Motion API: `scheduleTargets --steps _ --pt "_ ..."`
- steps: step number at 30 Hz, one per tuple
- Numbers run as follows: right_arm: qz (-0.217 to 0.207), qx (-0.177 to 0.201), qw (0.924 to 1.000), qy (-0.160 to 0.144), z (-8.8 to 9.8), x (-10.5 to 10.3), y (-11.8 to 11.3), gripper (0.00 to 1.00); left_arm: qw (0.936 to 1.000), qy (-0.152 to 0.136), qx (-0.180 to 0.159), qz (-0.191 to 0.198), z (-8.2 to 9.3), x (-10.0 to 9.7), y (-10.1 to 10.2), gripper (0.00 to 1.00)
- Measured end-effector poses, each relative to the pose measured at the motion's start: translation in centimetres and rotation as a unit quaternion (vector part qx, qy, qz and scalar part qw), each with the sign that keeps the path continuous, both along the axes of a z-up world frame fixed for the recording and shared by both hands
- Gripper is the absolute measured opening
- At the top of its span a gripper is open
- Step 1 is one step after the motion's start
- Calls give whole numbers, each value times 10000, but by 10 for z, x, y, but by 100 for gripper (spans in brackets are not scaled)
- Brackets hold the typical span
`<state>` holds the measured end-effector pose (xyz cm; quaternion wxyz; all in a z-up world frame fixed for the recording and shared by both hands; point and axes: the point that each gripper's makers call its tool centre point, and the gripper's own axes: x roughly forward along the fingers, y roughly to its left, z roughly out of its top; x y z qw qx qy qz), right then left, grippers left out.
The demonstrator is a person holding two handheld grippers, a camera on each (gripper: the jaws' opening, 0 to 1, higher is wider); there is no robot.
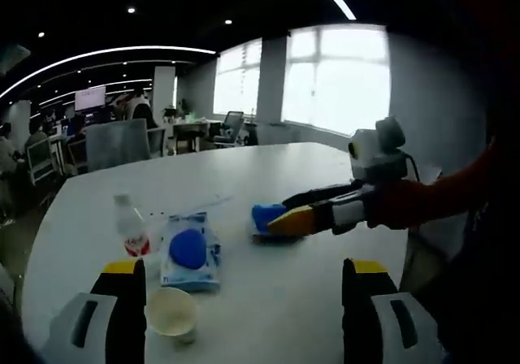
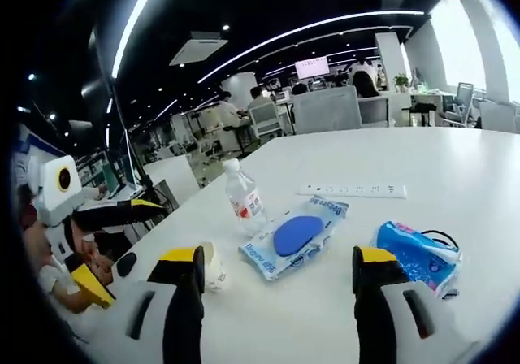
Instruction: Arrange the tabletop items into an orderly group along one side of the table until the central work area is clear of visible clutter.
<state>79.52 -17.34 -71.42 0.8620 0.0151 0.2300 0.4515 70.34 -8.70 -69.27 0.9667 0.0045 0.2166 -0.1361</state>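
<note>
Your left gripper [image 1: 236, 299] stands wide apart over the near edge of the white table [image 1: 284, 177], holding nothing. Just inside its left jaw sits a paper cup [image 1: 171, 311], upright and close to the table edge. Just beyond the cup lies a flat wet-wipe pack [image 1: 190, 251], pale blue with a dark blue oval lid. Beside it on the left stands a small clear water bottle [image 1: 130, 227] with a red label.

In the left gripper view your right gripper [image 1: 280, 216] reaches in from the right, its yellow-tipped jaws at a blue tissue packet [image 1: 265, 216] lying right of the wipes; whether they grip it you cannot tell from there. In the right gripper view, that gripper [image 2: 280, 287] shows wide jaws, with the crumpled blue packet [image 2: 416, 252] just beside its right jaw.

Farther off, a white power strip [image 2: 351, 190] lies flat behind the bottle [image 2: 245, 199] and wipes [image 2: 294, 237]. Past the table stand office chairs [image 2: 325, 108] and desks.
</note>
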Motion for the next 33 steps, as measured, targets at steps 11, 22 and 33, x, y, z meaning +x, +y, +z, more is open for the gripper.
scheduleTargets --steps 11,22,33 --pt "-399 -214 9981 -406 4 6 -50 84 9999 -1 21 -125 -1 23 -12 100" --pt "-719 -520 9947 -527 -1 13 -107 95 9992 -32 -48 -389 -1 46 -38 100" --pt "-1006 -586 9916 -561 3 25 -147 99 9977 34 -67 -667 -9 64 -61 100"
